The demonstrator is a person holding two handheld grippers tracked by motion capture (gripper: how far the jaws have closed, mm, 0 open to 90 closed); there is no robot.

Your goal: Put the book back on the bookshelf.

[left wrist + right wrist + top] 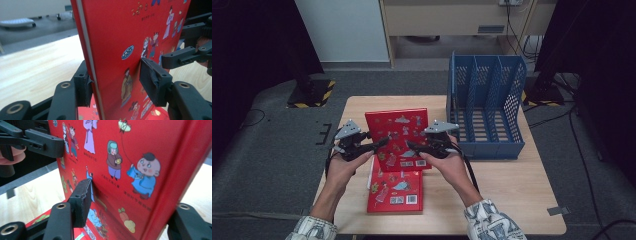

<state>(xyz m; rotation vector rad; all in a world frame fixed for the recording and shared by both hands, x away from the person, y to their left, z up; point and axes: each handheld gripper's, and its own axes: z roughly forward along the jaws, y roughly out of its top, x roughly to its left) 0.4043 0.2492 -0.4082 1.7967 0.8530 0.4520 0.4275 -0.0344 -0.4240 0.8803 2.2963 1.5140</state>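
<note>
High view: we pinch the red picture book (401, 137) upright between left gripper (377, 144) and right gripper (414, 146), its long axis vertical.

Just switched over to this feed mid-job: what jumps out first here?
A bright red picture book is held up above the middle of the table, clamped by the left claw on one edge and the right claw on the other. A second red book lies flat beneath it, and a blue file rack stands at the back right.

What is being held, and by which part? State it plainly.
A red picture book, lifted above a second red book lying on the table. The left gripper clamps its left edge, the right gripper its right edge, jaws over both covers.
</note>
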